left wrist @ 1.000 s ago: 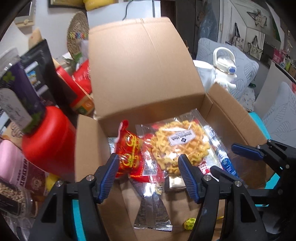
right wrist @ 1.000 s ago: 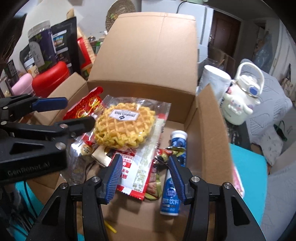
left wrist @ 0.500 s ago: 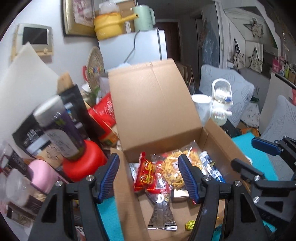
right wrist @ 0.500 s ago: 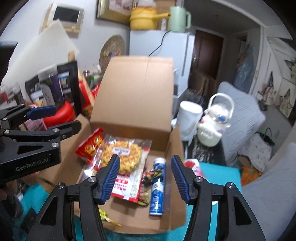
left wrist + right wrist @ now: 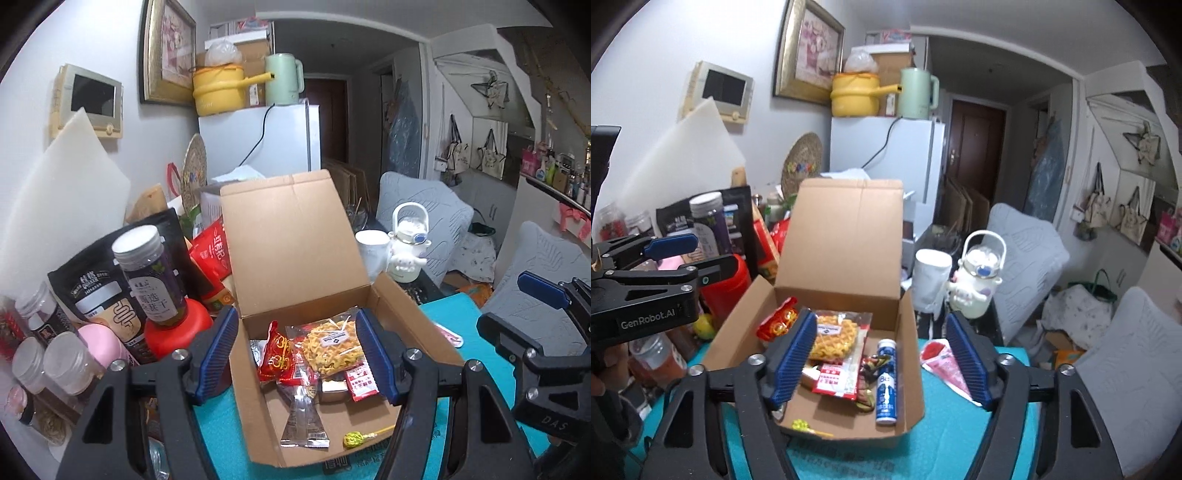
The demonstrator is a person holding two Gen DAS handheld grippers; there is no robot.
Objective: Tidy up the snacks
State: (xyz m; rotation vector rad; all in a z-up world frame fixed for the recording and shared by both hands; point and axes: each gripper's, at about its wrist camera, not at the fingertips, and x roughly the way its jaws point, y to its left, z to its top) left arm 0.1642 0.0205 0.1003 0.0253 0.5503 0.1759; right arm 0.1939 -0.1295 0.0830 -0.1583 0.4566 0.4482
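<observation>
An open cardboard box (image 5: 295, 251) stands on the teal table (image 5: 945, 435) with its lid upright. Inside lie a waffle pack (image 5: 332, 343), a red packet (image 5: 275, 356), a silver sachet (image 5: 303, 417), a yellow lollipop (image 5: 352, 439) and a blue tube (image 5: 886, 380). A pink packet (image 5: 945, 360) lies on the table just right of the box. My left gripper (image 5: 295, 354) hovers open above the box's near side, holding nothing. My right gripper (image 5: 882, 350) also hangs above the box, its jaws opening with nothing between them.
Jars, bottles, a red canister (image 5: 177, 328) and snack bags crowd the left of the box. A white mug (image 5: 931, 280) and a white character bottle (image 5: 979, 284) stand to its right. A fridge (image 5: 886, 155) is behind, grey pillows at the right.
Both grippers have risen and drawn back from the box, so more of the room shows. The right jaws have spread wider. The snacks in the box lie as before.
</observation>
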